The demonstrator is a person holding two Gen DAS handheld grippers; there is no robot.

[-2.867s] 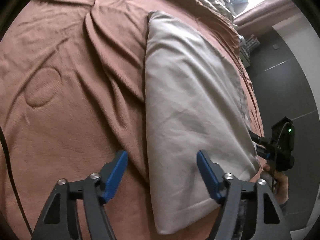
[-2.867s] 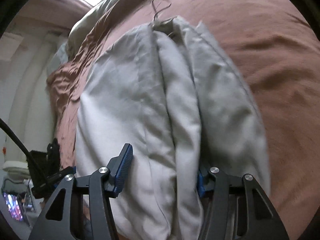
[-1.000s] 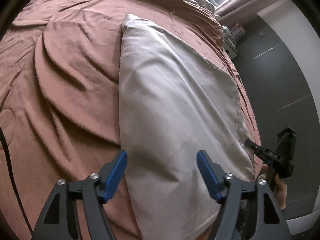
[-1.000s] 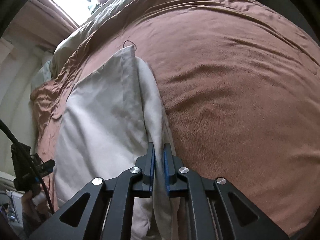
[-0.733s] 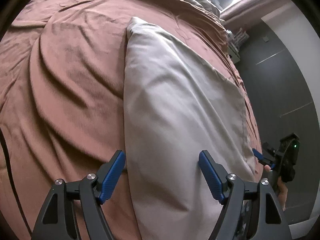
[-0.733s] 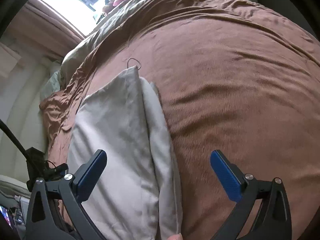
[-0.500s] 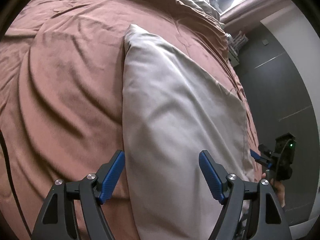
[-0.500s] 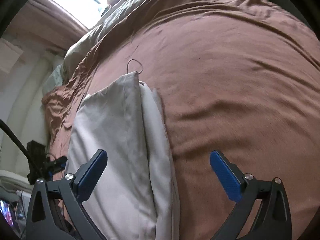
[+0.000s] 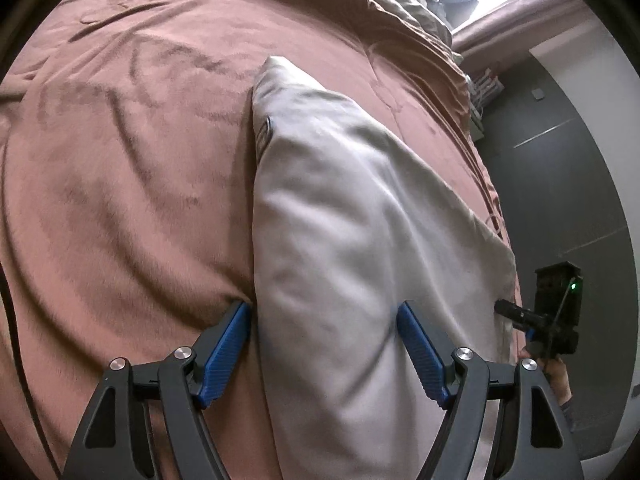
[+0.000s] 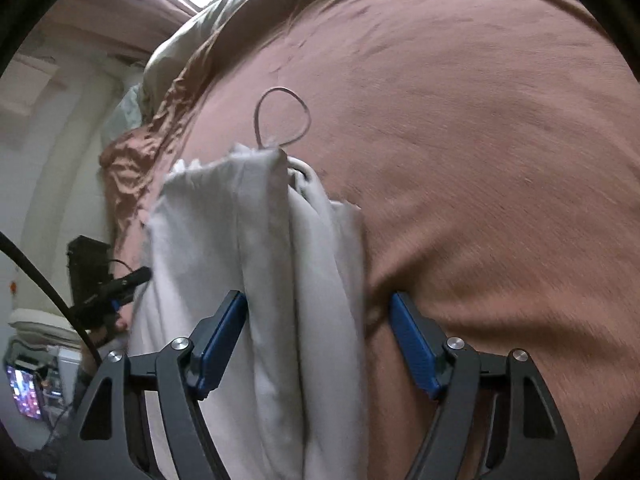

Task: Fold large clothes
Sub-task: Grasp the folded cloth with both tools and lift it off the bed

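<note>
Both tools now straddle folded cloth.

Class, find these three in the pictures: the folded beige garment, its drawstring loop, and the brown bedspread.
folded beige garment (image 9: pixel 340 240), left wrist view, middle of its top layer
drawstring loop (image 10: pixel 306 114), right wrist view, right side of the cord
brown bedspread (image 10: pixel 500 160), right wrist view, bare stretch

Folded pale grey garment lying on a brown bedspread, drawstring loop at its far end; right gripper closing around its folded edge, pads not pressing.
</note>
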